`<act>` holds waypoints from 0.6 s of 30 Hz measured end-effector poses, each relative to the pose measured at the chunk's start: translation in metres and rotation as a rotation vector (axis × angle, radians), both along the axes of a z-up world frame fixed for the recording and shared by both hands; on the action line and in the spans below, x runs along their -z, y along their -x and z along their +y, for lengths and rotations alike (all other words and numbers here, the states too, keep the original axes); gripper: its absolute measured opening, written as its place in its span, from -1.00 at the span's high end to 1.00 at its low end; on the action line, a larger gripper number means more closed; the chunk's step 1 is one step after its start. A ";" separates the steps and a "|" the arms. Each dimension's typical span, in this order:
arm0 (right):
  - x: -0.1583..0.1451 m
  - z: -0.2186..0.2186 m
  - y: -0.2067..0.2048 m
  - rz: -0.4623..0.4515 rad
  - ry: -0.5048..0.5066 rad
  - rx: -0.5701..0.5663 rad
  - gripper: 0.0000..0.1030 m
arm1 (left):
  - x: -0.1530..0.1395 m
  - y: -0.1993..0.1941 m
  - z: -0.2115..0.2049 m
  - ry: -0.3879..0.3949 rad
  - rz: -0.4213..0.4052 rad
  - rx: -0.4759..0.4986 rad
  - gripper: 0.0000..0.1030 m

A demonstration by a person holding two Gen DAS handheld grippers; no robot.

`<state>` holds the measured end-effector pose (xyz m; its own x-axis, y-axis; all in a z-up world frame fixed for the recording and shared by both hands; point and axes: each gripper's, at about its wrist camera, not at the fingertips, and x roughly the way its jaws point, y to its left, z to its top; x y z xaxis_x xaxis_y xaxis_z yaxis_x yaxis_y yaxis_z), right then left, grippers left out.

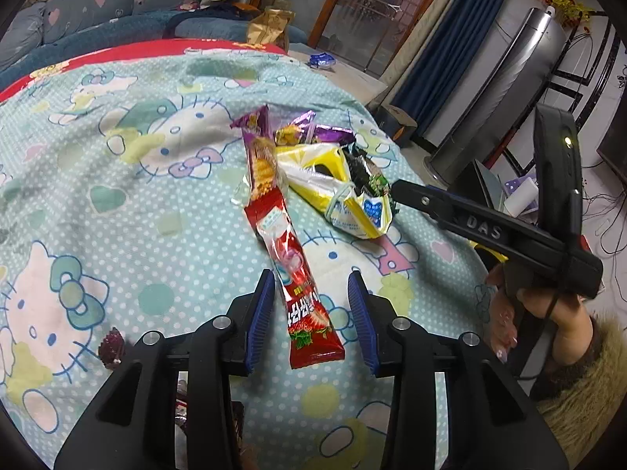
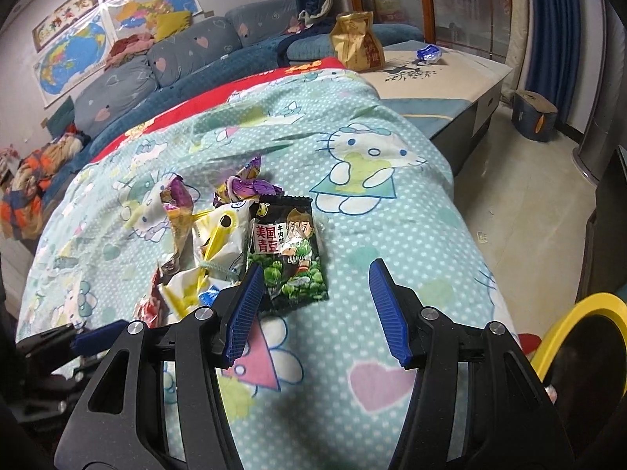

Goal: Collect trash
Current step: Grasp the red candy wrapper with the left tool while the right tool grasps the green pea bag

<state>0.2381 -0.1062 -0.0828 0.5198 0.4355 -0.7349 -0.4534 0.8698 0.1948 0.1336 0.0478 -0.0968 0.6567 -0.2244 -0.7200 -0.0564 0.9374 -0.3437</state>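
Note:
Snack wrappers lie in a heap on a Hello Kitty blanket. My left gripper is open and straddles the near end of a long red strawberry wrapper. Beyond it lie a purple-and-orange wrapper, a yellow-and-white bag and a black green-pea packet. My right gripper is open just above the blanket; its left finger rests at the pea packet's near left corner. The yellow-and-white bag lies left of it. The right gripper also shows in the left wrist view, pointing at the heap.
A yellow-rimmed bin stands at the blanket's right edge. A small purple wrapper lies near my left gripper. A brown paper bag and a blue wrapper sit on the low table beyond. A sofa runs behind.

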 end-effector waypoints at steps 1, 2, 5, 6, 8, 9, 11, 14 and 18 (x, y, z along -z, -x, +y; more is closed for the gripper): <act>0.002 0.003 -0.002 0.004 0.005 -0.006 0.06 | 0.002 0.000 0.000 0.001 0.004 0.000 0.30; 0.004 0.005 -0.004 0.009 0.009 -0.012 0.06 | 0.003 -0.001 0.001 0.003 0.008 0.000 0.33; 0.010 0.011 -0.009 0.022 0.025 -0.026 0.06 | 0.010 -0.003 0.001 0.005 0.026 0.002 0.40; 0.012 0.013 -0.010 0.027 0.026 -0.030 0.09 | 0.011 -0.003 0.001 0.005 0.029 0.002 0.44; 0.016 0.014 -0.013 0.039 0.023 -0.032 0.17 | 0.014 -0.002 0.001 0.005 0.030 0.003 0.47; 0.017 0.015 -0.014 0.048 0.016 -0.034 0.21 | 0.014 -0.002 0.001 0.006 0.030 0.004 0.49; 0.019 0.015 -0.015 0.055 0.004 -0.037 0.32 | 0.015 -0.002 0.002 0.011 0.031 0.004 0.53; 0.019 0.016 -0.013 0.060 -0.015 -0.060 0.58 | 0.016 -0.003 0.003 0.014 0.032 0.004 0.62; 0.020 0.016 -0.007 0.057 -0.033 -0.065 0.65 | 0.016 -0.003 0.002 0.004 0.029 0.003 0.70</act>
<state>0.2455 -0.0905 -0.1031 0.4472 0.4913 -0.7474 -0.4960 0.8316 0.2499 0.1369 0.0499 -0.1129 0.6351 -0.2288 -0.7378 -0.0639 0.9363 -0.3453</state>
